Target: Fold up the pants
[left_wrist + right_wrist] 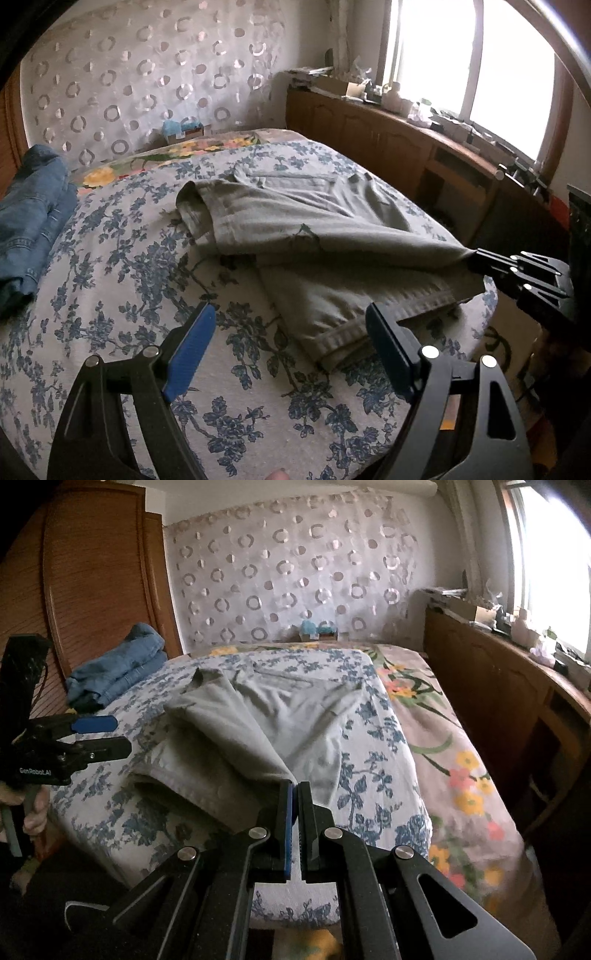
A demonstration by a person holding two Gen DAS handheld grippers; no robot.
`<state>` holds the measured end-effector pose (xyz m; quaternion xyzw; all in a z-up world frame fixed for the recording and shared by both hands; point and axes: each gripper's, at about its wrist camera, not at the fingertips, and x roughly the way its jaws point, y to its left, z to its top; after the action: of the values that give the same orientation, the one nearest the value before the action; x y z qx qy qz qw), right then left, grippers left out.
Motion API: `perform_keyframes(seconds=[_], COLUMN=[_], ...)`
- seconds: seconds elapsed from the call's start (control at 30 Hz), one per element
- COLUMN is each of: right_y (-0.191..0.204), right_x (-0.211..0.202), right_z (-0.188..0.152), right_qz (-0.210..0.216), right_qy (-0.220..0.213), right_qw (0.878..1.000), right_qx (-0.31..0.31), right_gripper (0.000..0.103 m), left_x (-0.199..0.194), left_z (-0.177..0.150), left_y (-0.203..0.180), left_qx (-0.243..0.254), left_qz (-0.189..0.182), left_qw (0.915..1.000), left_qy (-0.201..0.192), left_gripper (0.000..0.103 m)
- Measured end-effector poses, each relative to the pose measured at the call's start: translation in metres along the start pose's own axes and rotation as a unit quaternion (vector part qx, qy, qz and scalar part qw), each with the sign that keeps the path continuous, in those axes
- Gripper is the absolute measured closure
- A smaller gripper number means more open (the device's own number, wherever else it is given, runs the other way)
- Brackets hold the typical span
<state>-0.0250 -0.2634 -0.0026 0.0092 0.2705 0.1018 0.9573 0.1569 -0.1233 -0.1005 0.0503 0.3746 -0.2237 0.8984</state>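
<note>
Grey-green pants (314, 236) lie partly folded on a blue-flowered cloth (147, 295) on the bed, also in the right wrist view (236, 716). My right gripper (294, 788) is shut on a pinched fold of the pants and holds it lifted; it shows at the right of the left wrist view (476, 258). My left gripper (291, 321) is open and empty, just before the pants' near hem. It also shows at the left of the right wrist view (110, 734).
Folded blue jeans (29, 229) lie at the bed's left, by a wooden wardrobe (92, 583). A wooden cabinet (406, 147) with clutter runs under the window at right. A floral bedspread (454, 760) covers the bed's right side.
</note>
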Motion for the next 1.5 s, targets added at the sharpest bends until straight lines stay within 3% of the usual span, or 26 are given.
perform_keyframes(seconds=[0.43, 0.67, 0.97, 1.07, 1.3, 1.5], right_y=[-0.011, -0.014, -0.009, -0.002, 0.025, 0.042], right_x=[0.003, -0.008, -0.038, -0.043, -0.009, 0.029], right_z=[-0.004, -0.001, 0.002, 0.008, 0.031, 0.05], right_qz=[-0.005, 0.003, 0.009, 0.03, 0.081, 0.099], right_qy=[0.028, 0.019, -0.009, -0.021, -0.024, -0.005], right_qw=[0.999, 0.999, 1.0, 0.999, 0.996, 0.995], right_qx=[0.018, 0.026, 0.024, 0.015, -0.012, -0.031], right_gripper=[0.101, 0.1, 0.097, 0.094, 0.075, 0.071], left_x=[0.015, 0.021, -0.012, -0.023, -0.044, -0.053], left_z=[-0.009, -0.013, -0.008, -0.006, 0.002, 0.004], left_y=[-0.006, -0.003, 0.007, 0.014, 0.033, 0.046], left_qx=[0.008, 0.004, -0.005, -0.008, -0.014, -0.021], left_qz=[0.001, 0.006, 0.002, 0.007, 0.023, 0.033], left_qw=[0.9996, 0.9992, 1.0, 0.9999, 0.9993, 0.9986], left_qy=[0.028, 0.04, 0.005, -0.005, -0.026, -0.036], left_gripper=[0.019, 0.019, 0.019, 0.019, 0.019, 0.019])
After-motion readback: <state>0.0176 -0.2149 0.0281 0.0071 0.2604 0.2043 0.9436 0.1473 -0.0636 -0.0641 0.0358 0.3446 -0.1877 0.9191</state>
